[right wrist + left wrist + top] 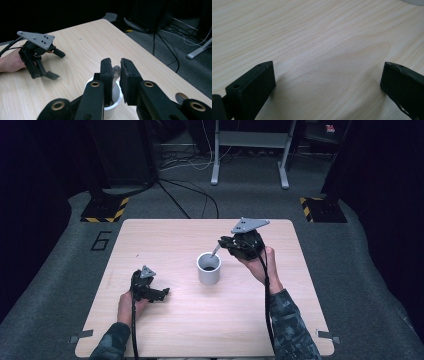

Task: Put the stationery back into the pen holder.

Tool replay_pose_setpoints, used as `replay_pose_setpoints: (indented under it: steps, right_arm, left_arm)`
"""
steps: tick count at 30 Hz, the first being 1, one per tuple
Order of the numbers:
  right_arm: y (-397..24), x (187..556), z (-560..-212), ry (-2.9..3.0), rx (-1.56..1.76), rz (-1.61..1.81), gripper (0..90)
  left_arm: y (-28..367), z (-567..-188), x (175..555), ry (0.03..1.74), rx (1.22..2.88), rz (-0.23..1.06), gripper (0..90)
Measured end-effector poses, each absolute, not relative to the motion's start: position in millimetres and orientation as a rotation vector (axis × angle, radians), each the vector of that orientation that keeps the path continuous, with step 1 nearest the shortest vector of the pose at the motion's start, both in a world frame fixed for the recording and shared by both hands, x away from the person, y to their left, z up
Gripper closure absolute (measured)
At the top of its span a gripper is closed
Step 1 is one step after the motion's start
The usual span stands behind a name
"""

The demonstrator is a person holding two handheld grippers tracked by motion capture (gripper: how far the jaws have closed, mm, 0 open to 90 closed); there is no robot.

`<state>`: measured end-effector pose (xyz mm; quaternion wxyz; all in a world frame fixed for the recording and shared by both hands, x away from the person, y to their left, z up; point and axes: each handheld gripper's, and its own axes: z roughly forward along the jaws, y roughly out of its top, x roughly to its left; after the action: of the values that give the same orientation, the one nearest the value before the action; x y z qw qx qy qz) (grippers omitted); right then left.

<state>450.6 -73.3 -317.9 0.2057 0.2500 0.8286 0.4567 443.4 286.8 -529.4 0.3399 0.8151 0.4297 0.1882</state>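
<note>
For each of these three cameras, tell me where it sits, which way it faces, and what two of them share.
High view: above the person's side, looking forward and down on the wooden table; both forearms, left gripper and right gripper show.
Left gripper view: rides the left gripper, facing bare tabletop between open jaws.
Right gripper view: rides the right gripper, looking across the table, jaws shut on a spoon handle above the white cup.
Shared: high and right gripper views both show the cup and the left gripper.

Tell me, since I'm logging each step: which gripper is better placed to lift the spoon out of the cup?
The right gripper. It is already shut on the spoon handle above the white cup. The left gripper rests open on the table, apart from the cup, holding nothing.
</note>
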Motion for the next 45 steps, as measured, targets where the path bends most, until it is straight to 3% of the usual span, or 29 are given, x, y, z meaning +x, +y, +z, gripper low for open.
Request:
replay_pose_setpoints:
  steps: [20,45]
  right_arm:
    - [-49.3,479.5,-383.6,2.412,0.795,1.273,80.5]
    - [-54.9,487.2,-408.1,2.426,0.888,1.300,79.3]
  left_arm:
    - [286.7,-529.5,443.4,1.119,2.121,0.490,0.0]
    - [286.7,-529.5,443.4,1.119,2.120,0.490,0.0]
